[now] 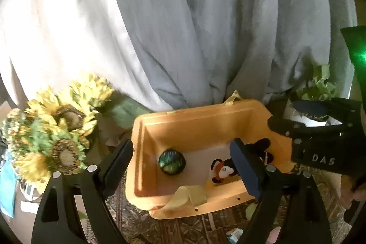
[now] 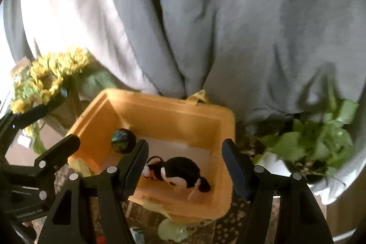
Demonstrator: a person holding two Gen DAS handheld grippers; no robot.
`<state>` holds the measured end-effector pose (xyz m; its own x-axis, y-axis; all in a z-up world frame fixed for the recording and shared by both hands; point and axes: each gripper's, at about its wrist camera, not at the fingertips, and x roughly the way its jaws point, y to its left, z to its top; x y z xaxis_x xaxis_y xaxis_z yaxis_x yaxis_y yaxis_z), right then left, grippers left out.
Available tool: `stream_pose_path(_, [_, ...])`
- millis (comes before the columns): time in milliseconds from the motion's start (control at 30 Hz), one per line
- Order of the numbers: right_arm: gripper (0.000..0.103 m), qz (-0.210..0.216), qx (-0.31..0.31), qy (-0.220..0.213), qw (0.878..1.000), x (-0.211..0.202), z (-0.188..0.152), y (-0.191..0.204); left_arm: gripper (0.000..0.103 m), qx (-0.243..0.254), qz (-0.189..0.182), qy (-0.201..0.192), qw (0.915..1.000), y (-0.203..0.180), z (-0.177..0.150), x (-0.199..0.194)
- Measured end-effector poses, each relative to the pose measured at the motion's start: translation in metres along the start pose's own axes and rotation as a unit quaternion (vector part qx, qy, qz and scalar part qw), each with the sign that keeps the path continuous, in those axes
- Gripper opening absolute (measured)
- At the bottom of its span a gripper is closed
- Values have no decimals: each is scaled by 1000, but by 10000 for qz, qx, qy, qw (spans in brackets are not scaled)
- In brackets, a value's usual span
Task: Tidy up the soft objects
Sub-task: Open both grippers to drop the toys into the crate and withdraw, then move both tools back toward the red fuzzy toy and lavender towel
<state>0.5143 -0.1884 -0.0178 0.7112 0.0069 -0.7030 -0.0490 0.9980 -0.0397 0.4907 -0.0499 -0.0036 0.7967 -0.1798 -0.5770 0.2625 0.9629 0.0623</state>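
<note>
An orange plastic bin (image 1: pixel 201 113) (image 2: pixel 173 104) stands on a patterned rug. On its floor lie a dark green ball (image 1: pixel 171 161) (image 2: pixel 123 141) and a black and white plush toy (image 1: pixel 223 169) (image 2: pixel 180 169). My left gripper (image 1: pixel 180 166) hovers above the bin, open, with nothing between its fingers. My right gripper (image 2: pixel 186 167) is also open and empty, above the plush toy. In the left wrist view the right gripper (image 1: pixel 297 118) shows at the bin's right side. The left gripper (image 2: pixel 49 129) appears at the left edge of the right wrist view.
Grey fabric (image 1: pixel 183 26) hangs behind the bin. Artificial sunflowers (image 1: pixel 61 125) stand to its left, a leafy potted plant (image 2: pixel 315 143) to its right. A pale yellow strap (image 1: pixel 189 196) drapes over the bin's near rim. A light green soft thing (image 2: pixel 171 230) lies on the rug (image 1: pixel 173 230) in front.
</note>
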Motion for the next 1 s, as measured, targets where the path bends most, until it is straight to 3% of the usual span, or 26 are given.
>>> stream_pose_path(300, [70, -317, 232, -479, 9981, -65, -26, 4, 93, 53, 82, -447, 9990, -7, -15, -54])
stream_pose_path(467, [78, -499, 299, -621, 9964, -90, -45, 10, 96, 116, 172, -611, 9979, -9, -33, -82])
stream_pose_path(700, [78, -686, 395, -781, 9938, -127, -77, 27, 97, 102, 22, -603, 9981, -6, -56, -110])
stream_pose_path(1000, [78, -787, 571, -637, 9932, -151, -120, 48, 96, 208, -148, -553, 9981, 0, -90, -136])
